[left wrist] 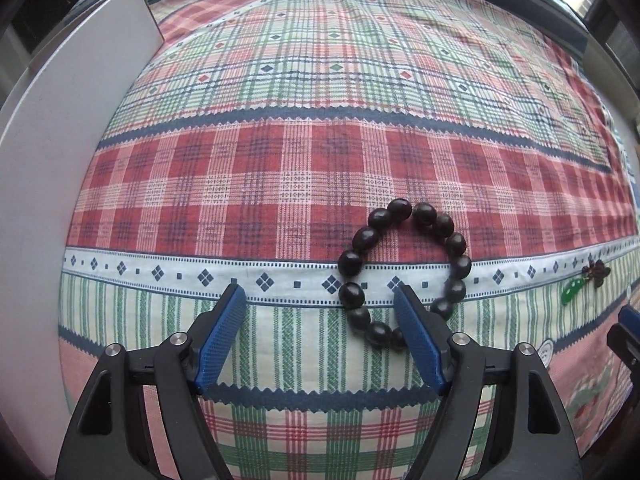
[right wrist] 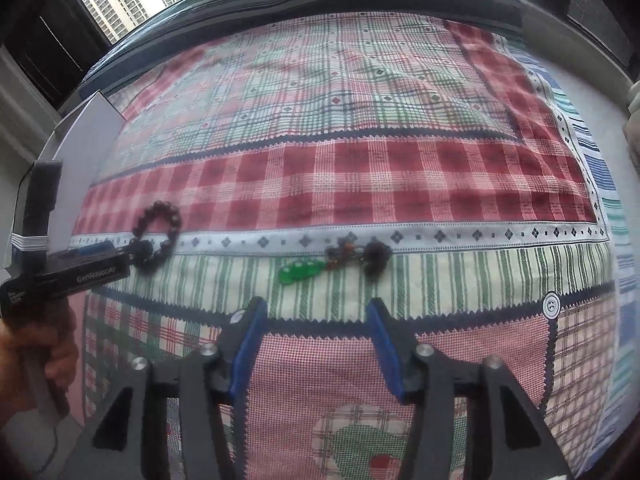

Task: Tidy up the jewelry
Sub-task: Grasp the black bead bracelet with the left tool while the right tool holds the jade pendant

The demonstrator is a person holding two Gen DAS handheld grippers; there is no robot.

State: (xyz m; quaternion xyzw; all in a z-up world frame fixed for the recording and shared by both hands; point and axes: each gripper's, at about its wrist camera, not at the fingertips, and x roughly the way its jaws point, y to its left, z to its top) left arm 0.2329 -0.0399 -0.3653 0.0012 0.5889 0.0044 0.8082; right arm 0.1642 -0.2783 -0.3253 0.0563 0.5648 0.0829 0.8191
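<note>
Jewelry lies on a bed covered by a checked cloth [left wrist: 320, 168] of red, green and white woven bands. A bracelet of dark, glossy round beads [left wrist: 404, 276] rests flat as an open ring across the white diamond-patterned stripe, part on the red checks and part on the green stripes. The left hand-held gripper [left wrist: 320, 292] points steeply down over it with its blue ribbed pads set wide apart; its right pad sits over the near side of the ring, inside the loop as the left wrist view shows it, and the other pad stands clear to the left. Whether that pad touches the beads cannot be told, and nothing is clamped between the pads.

Well to the right of the bracelet lies a green translucent pendant on a dark knotted cord with small brown beads [right wrist: 302, 270], stretched along the edge of the green-striped band; the right wrist view is blurred, so its details are unclear. The right hand-held gripper [right wrist: 316, 306] hangs just short of it, jaws partly spread and empty. A white flat board [left wrist: 72, 160] stands along the left edge of the bed. In the right wrist view, a hand [right wrist: 48, 352] grips the left tool's handle.
</note>
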